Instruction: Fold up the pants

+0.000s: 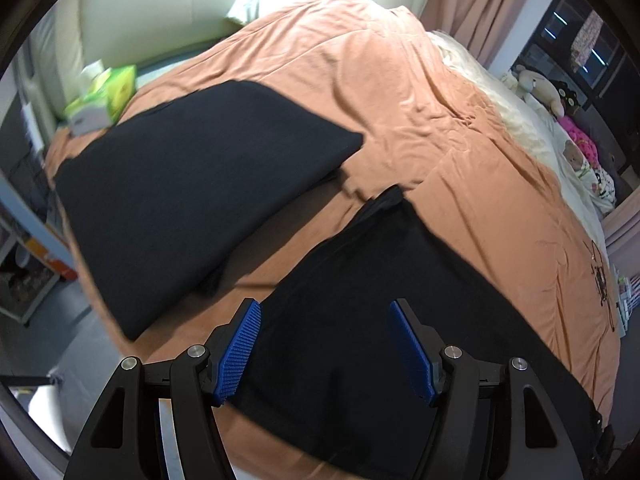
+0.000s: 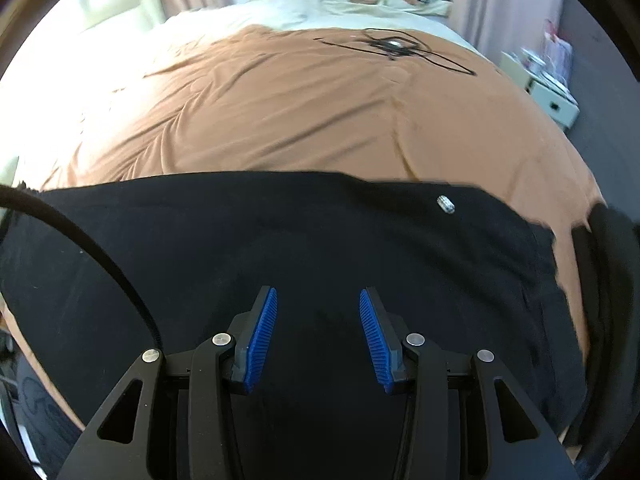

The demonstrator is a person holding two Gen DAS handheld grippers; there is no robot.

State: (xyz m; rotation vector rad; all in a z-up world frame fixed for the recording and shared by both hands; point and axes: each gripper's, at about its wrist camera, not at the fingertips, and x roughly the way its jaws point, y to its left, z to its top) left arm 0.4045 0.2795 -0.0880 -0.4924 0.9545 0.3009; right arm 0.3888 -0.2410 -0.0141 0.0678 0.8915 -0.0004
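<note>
Black cotton pants (image 2: pixel 304 248) lay flat on the orange quilted bedspread (image 2: pixel 280 112) beneath both spread, empty grippers, left (image 1: pixel 326 346) and right (image 2: pixel 318 338), which probably needed matching edge pinches for a square fold

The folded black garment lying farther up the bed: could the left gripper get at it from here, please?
Probably yes. The left gripper has its jaws open over the pants, and only bare orange bedcover lies between it and the folded garment.
</note>
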